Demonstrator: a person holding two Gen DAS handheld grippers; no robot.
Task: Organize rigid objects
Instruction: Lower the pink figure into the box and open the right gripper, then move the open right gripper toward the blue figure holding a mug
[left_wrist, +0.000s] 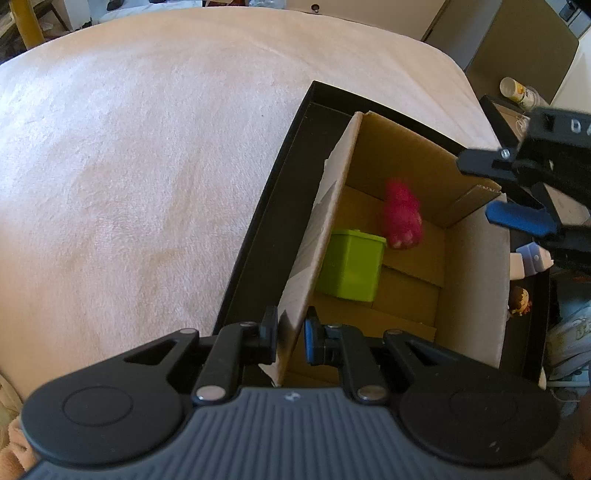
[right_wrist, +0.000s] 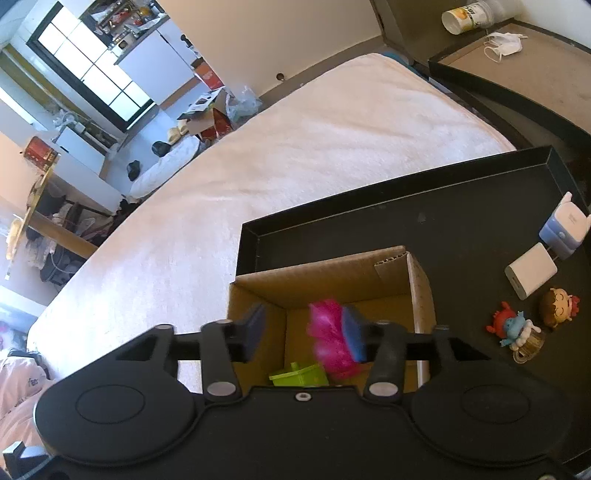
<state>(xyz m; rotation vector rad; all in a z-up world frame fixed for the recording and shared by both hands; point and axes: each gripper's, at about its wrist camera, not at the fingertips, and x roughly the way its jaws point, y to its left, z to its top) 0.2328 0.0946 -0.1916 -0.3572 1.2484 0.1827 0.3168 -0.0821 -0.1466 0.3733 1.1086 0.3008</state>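
1. The left gripper (left_wrist: 291, 338) at the bottom centre of its own view has its fingers pinched on the near wall of the cardboard box (left_wrist: 321, 236) — probably to steady the box while things go in.
2. The box stands inside a black tray (left_wrist: 255, 229) on a pale blanket (left_wrist: 129, 166).
3. The right gripper (right_wrist: 304, 332) hovers over the box opening with its fingers spread and nothing pressed between them.
4. A pink toy (right_wrist: 328, 339), blurred, is in mid-air just under the right-hand finger — it looks released and dropping into the box.
5. A green block (left_wrist: 351, 264) already rests on the box floor, left of centre.
6. Still on the tray at the right of the right wrist view: two white chargers (right_wrist: 532, 275) and two small figurines (right_wrist: 517, 332), apparently left to sort.
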